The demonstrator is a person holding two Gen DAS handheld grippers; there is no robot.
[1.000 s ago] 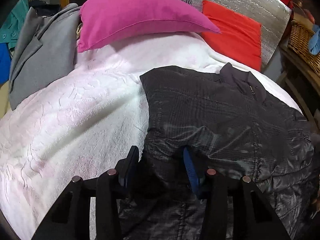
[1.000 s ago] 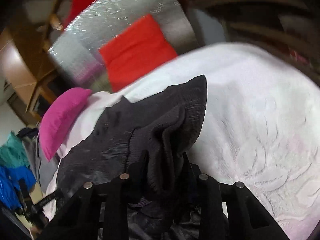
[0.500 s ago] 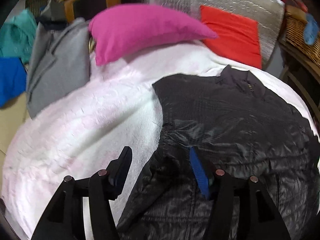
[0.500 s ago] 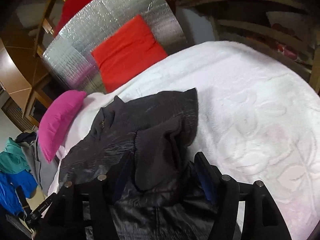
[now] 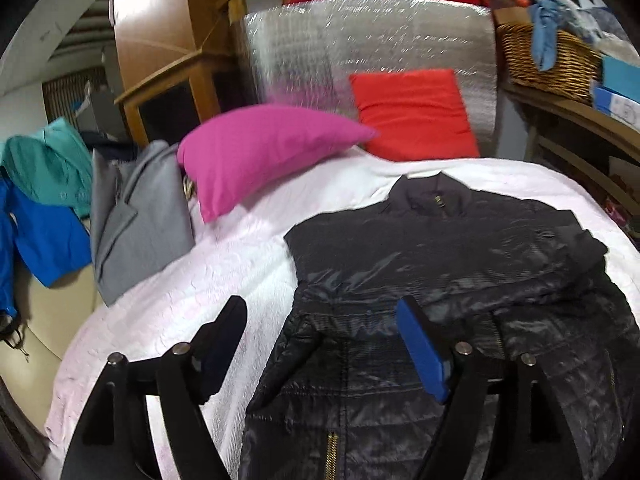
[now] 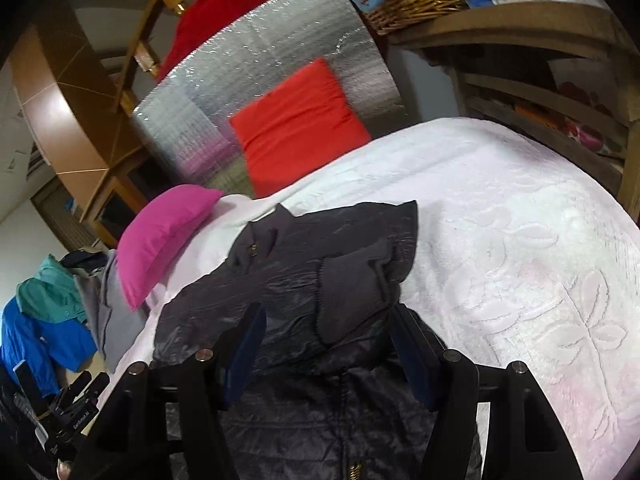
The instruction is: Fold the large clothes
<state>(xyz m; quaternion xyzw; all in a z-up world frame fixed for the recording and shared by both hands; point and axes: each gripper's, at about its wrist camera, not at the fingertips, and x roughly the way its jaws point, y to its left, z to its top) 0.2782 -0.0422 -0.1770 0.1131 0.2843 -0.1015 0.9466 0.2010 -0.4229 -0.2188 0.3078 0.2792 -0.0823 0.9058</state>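
Note:
A black quilted jacket [image 5: 440,272] lies front-up on the white bedspread [image 5: 224,276], collar toward the pillows, both sleeves folded across its chest. It also shows in the right wrist view [image 6: 304,280], with a knit cuff [image 6: 352,300] lying on top. My left gripper [image 5: 324,316] is open and empty, raised above the jacket's left edge. My right gripper [image 6: 328,324] is open and empty, just above the folded sleeve cuff.
A pink pillow [image 5: 264,148] and a red cushion [image 5: 412,112] lie at the head of the bed against a silver foil panel [image 5: 360,40]. A grey coat [image 5: 136,216], teal and blue clothes [image 5: 40,200] hang left. A wicker basket [image 5: 548,56] sits on wooden shelves on the right.
Both grippers opened and let go of the jacket sleeves, then pulled back and rose. The sleeves now lie folded across the jacket.

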